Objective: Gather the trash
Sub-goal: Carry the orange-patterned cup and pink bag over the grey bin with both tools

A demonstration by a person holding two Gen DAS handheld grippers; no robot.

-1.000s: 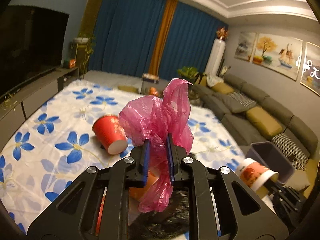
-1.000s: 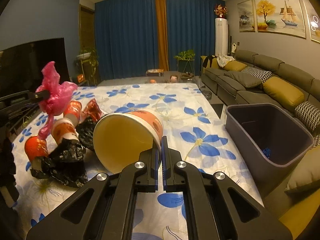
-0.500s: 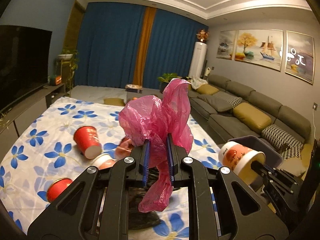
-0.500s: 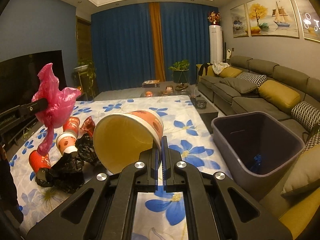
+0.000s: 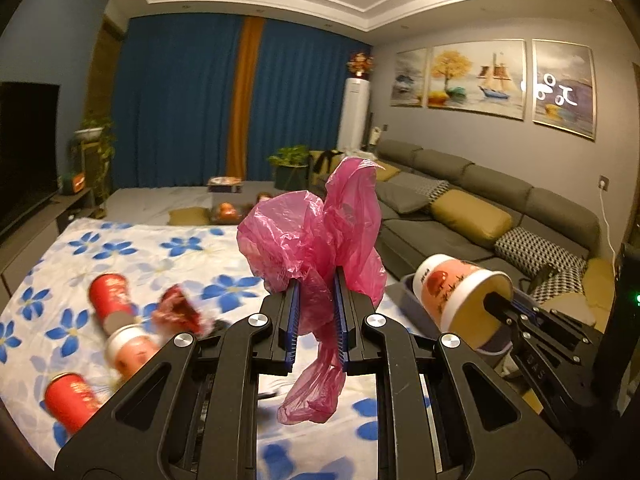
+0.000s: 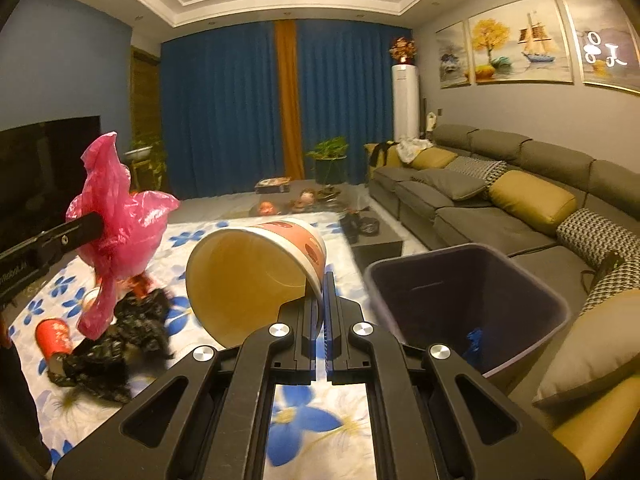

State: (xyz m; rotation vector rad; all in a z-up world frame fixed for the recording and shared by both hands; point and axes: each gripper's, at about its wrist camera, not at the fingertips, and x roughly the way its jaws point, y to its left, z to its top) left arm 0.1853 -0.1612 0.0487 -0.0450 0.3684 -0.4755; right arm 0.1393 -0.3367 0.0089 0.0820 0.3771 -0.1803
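Nearest, the left gripper (image 5: 314, 312): its fingers are clenching the gathered middle of a pink plastic bag (image 5: 316, 232), which is billowing above the pads and trailing a loose tail below. Soft, very light, slippery film; a pinch on bunched folds looks safest, since a single layer would likely slide out.

Beside it, the right gripper (image 6: 322, 308): its fingers are pressing together on the rim wall of a paper cup (image 6: 256, 272), which is hanging tilted with its open mouth toward the camera. Light, thin-walled, likely to crush; the rolled rim appears the stiffest place to hold.

Just right of the cup, a dark trash bin (image 6: 468, 300) is standing open beside the floral sheet (image 6: 304, 420), something blue lying at its bottom.

Farther left on the sheet, uncollected items are lying close together: red cups (image 5: 110, 294), a crumpled red wrapper (image 5: 176, 308), black plastic bags (image 6: 132, 328).

Beyond, a grey sofa (image 6: 500, 196) is lining the right wall, and blue curtains (image 6: 224, 112) are closing off the far end.
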